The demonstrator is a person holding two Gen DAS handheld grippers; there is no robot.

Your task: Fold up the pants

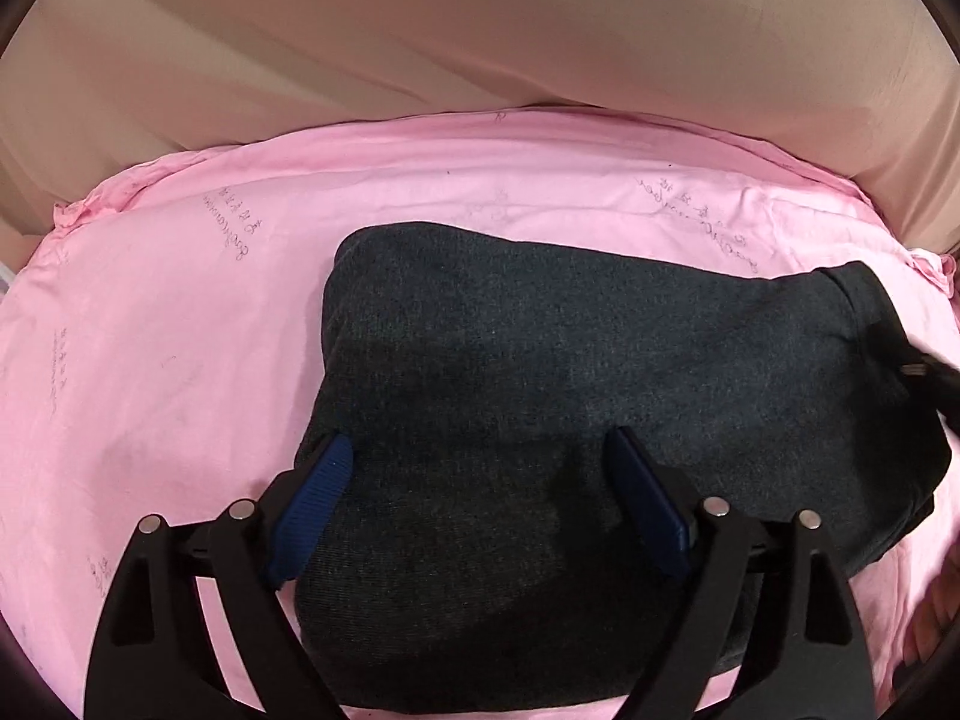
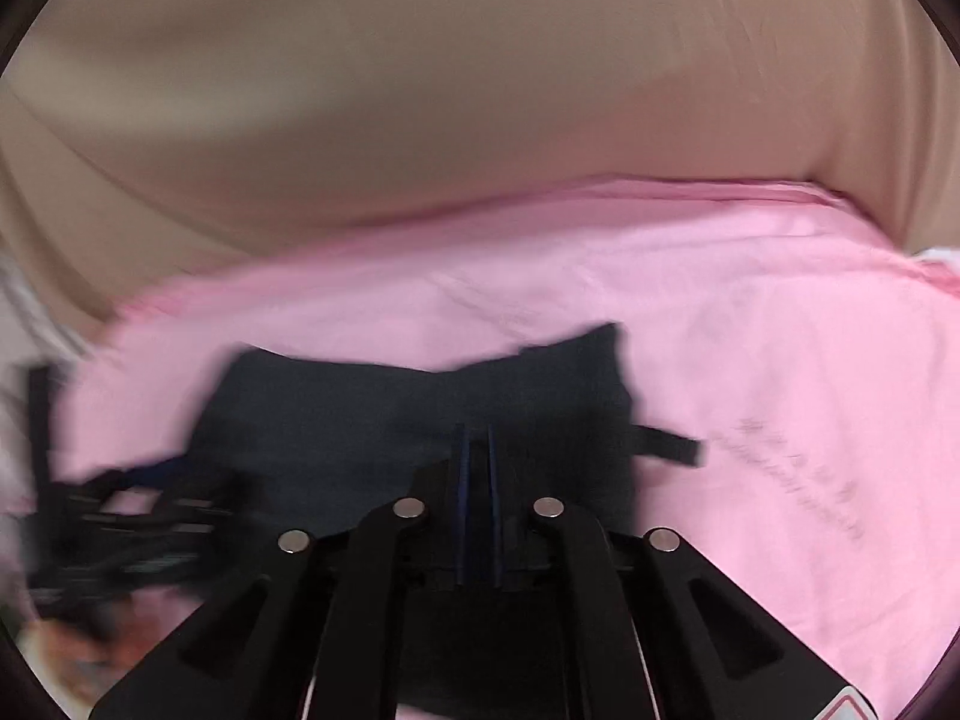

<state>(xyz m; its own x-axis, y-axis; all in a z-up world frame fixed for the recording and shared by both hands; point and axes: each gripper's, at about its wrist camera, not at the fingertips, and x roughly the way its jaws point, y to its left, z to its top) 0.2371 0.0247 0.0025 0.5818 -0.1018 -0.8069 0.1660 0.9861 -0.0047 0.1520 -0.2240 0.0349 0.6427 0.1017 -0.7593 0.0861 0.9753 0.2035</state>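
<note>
The dark grey pants (image 1: 540, 372) lie folded into a thick bundle on the pink sheet (image 1: 168, 348). My left gripper (image 1: 477, 450) is open, its blue pads spread over the near part of the bundle. In the right wrist view, which is blurred, my right gripper (image 2: 477, 438) has its blue pads nearly together with dark pants cloth (image 2: 372, 420) between them. A dark drawstring (image 2: 672, 447) sticks out to the right. The right gripper also shows at the far right edge of the left wrist view (image 1: 936, 372), at the pants' end.
A beige cloth backdrop (image 1: 480, 30) rises behind the pink sheet. The sheet's bunched edges (image 1: 78, 216) mark the far left and right borders. The left gripper shows blurred at the left of the right wrist view (image 2: 138, 516).
</note>
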